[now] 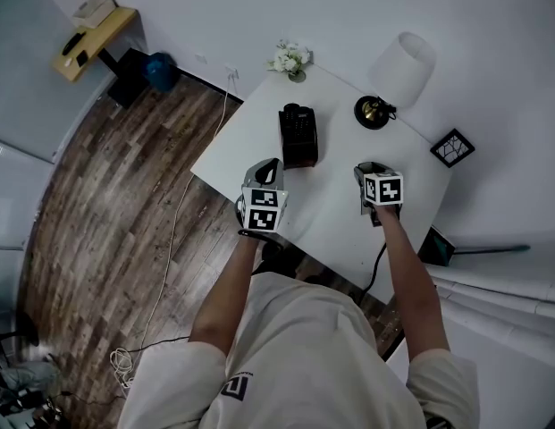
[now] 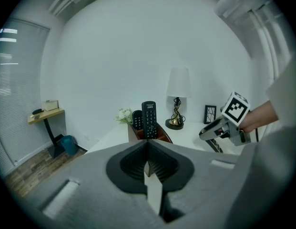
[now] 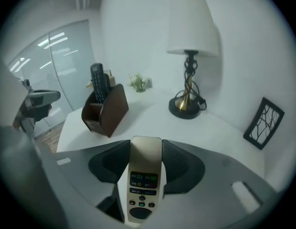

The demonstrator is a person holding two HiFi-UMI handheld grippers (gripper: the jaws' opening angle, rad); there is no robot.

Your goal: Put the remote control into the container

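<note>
Two black remotes [image 2: 148, 119] [image 2: 137, 120] in container [image 3: 107, 109]; one gold remote [image 3: 145, 175] in right gripper [image 3: 145, 150].

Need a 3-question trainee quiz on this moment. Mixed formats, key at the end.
1. Multiple choice: what is between the jaws of the right claw? A) a pale remote control B) a pen C) nothing
2. True or false: the brown container on the table is empty.
3. Short answer: is the left claw open or shut, and what does it hold?
Key: 1 A, gripped at both sides. 2 False: black remotes stand in it. 3 Shut, holding nothing.
</note>
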